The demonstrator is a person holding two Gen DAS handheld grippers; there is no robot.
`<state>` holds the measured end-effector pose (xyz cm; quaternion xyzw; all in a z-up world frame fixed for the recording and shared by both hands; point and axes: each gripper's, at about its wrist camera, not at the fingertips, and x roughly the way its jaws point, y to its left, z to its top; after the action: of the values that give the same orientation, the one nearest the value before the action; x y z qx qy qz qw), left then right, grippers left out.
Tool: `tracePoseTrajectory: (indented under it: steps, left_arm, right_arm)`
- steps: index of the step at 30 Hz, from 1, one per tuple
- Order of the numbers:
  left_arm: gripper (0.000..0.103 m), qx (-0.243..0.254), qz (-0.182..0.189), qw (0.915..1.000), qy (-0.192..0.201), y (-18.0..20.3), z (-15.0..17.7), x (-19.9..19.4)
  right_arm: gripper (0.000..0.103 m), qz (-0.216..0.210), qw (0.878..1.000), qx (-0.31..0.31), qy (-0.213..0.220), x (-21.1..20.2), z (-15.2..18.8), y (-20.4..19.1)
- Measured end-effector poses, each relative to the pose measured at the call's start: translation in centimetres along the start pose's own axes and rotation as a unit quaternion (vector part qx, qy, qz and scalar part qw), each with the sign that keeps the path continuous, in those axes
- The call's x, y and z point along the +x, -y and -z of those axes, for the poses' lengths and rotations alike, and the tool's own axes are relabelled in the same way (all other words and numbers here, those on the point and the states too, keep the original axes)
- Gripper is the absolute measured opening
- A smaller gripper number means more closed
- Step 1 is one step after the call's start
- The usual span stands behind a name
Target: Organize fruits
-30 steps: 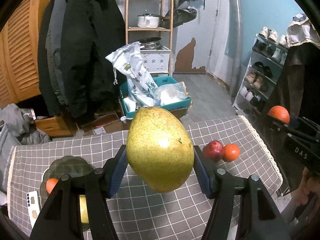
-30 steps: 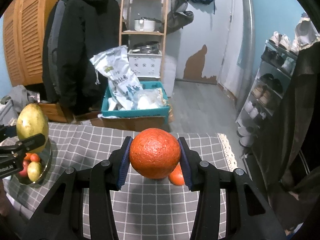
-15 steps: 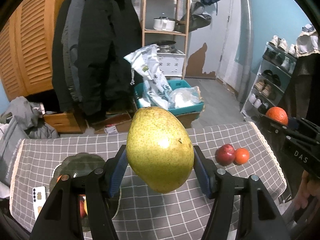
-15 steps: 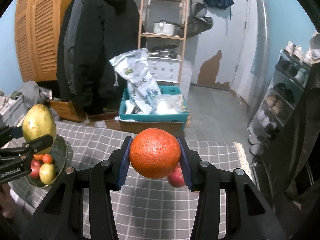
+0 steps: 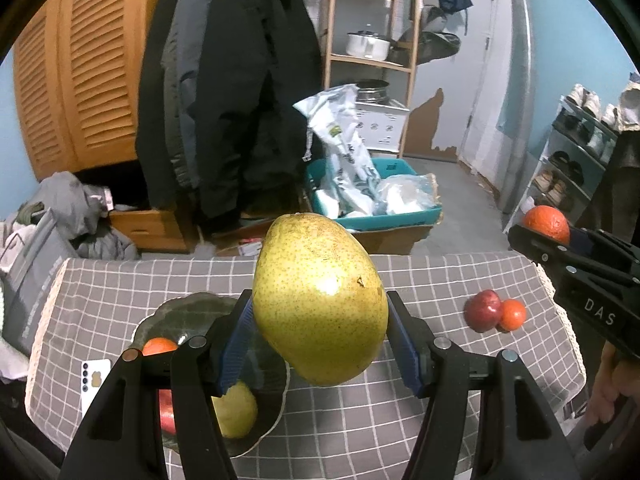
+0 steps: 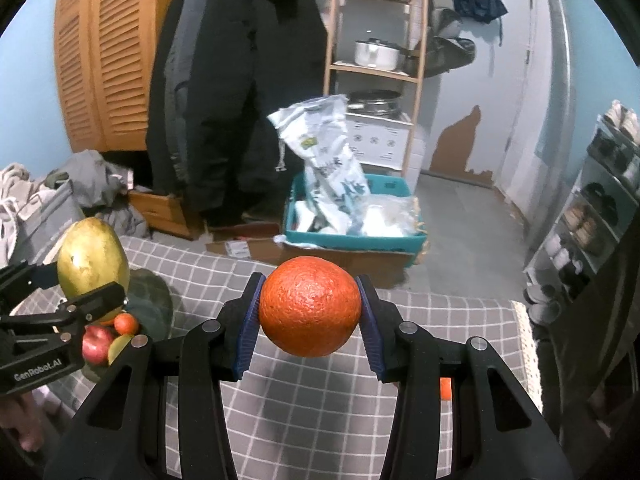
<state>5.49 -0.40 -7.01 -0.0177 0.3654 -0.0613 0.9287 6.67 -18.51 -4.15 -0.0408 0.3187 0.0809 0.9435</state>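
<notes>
My left gripper [image 5: 320,340] is shut on a large yellow-green pear [image 5: 320,300] and holds it above the checked tablecloth, just right of the dark fruit plate [image 5: 192,312]. The plate holds a small orange [image 5: 158,346], a red apple [image 5: 168,416] and a yellow-green fruit [image 5: 236,408]. My right gripper [image 6: 310,320] is shut on an orange [image 6: 310,306] above the right side of the table. A red fruit [image 5: 482,310] and a small orange fruit [image 5: 512,314] lie together on the cloth at the right. The pear also shows in the right wrist view [image 6: 92,264].
A white phone [image 5: 94,380] lies on the cloth left of the plate. Beyond the table's far edge stand a teal crate with bags [image 5: 376,200], hanging coats [image 5: 228,100] and a wooden shelf [image 5: 372,40]. A shoe rack [image 5: 580,160] is at the right.
Both grippers have swung left with their fruit. The pear now hangs closer to the plate, and the loose red and orange fruits have slid to the right in both views.
</notes>
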Motion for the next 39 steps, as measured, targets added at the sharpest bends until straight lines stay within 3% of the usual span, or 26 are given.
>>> tracePoseTrajectory:
  steps: [11, 25, 39]
  left_arm:
    - [0.065, -0.027, -0.033, 0.9989, -0.019, -4.0, 0.8, 1.3]
    - [0.064, -0.054, -0.058, 0.9943, -0.071, -8.3, 3.0, 5.3]
    - [0.065, -0.077, -0.066, 0.9857, -0.135, -10.4, 5.6, 10.1]
  right_arm:
    - [0.044, -0.028, 0.999, -0.018, -0.018, 3.0, -0.7, -3.8]
    - [0.044, -0.064, 0.996, -0.036, -0.048, 7.5, -1.0, -8.9]
    - [0.044, -0.076, 0.991, -0.043, -0.102, 12.8, 1.5, -11.5]
